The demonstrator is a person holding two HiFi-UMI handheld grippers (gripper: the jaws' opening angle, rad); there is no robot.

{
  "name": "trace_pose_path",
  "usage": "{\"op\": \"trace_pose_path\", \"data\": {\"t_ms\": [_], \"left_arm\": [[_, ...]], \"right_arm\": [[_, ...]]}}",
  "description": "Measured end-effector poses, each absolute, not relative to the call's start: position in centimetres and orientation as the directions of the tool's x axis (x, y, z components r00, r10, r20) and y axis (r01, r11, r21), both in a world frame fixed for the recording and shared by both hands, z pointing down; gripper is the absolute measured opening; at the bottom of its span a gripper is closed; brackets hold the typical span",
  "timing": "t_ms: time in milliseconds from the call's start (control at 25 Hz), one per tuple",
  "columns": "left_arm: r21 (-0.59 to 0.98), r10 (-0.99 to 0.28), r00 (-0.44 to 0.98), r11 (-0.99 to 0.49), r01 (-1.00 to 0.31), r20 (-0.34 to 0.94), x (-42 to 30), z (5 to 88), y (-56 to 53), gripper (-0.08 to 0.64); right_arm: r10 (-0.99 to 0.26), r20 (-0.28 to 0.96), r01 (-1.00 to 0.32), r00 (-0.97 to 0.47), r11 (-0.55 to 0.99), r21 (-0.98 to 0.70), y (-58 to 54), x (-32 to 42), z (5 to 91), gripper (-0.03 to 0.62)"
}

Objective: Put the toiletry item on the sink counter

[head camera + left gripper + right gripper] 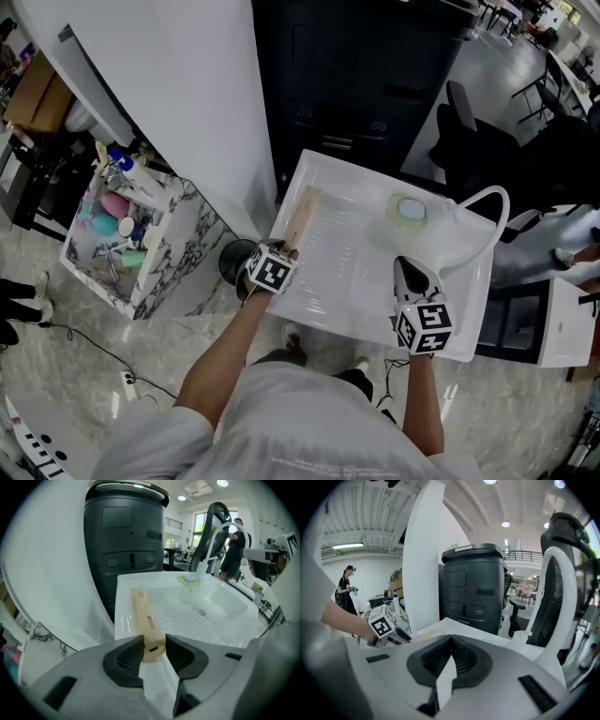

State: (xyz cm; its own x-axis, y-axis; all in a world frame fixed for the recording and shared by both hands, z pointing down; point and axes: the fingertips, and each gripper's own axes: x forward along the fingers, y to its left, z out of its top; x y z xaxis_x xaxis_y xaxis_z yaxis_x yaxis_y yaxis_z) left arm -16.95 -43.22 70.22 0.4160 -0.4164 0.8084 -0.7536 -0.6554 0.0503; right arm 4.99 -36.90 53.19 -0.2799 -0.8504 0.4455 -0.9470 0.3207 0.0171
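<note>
Fingers (126, 660) of your left gripper (153, 649) clamped the near end of the box (143, 616), likely light, stiff and crushable, so gripping its flat sides suited it.

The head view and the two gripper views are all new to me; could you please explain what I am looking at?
There is no robot here: a person holds a hand tool with a two-jawed claw in each hand. The head view looks down from the person's head. Each gripper view rides on one tool and looks along its jaws. Below is a white sink with an arched faucet. A long beige box lies along the sink's left rim, and the left claw grips its near end. The right claw is closed and empty, held over the sink's right side. A marbled rack of toiletries stands to the left.
</note>
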Motion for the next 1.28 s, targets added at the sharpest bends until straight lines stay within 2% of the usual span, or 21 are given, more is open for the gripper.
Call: {"op": "trace_pose_path", "data": {"t_ms": [440, 720, 1280], "left_arm": [[-0.029, -0.376, 0.365, -0.729, -0.684, 0.852, -15.5, 70.8, -39.8, 0.143], [-0.028, -0.365, 0.336, -0.713, -0.701, 0.868, -15.2, 71.4, -39.7, 0.144], [0.074, -0.347, 0.430, -0.702, -0.709, 0.834, -14.8, 69.4, -39.3, 0.183]], "right_arm": [[-0.838, 0.444, -0.933, -0.317, 0.360, 0.015, -35.9, 5.5, 52.8, -0.003], [-0.832, 0.444, -0.926, -0.331, 0.377, 0.017, -35.6, 6.1, 52.6, -0.003], [-0.829, 0.441, -0.918, -0.343, 0.395, 0.027, -36.6, 5.7, 51.8, -0.003]]}}
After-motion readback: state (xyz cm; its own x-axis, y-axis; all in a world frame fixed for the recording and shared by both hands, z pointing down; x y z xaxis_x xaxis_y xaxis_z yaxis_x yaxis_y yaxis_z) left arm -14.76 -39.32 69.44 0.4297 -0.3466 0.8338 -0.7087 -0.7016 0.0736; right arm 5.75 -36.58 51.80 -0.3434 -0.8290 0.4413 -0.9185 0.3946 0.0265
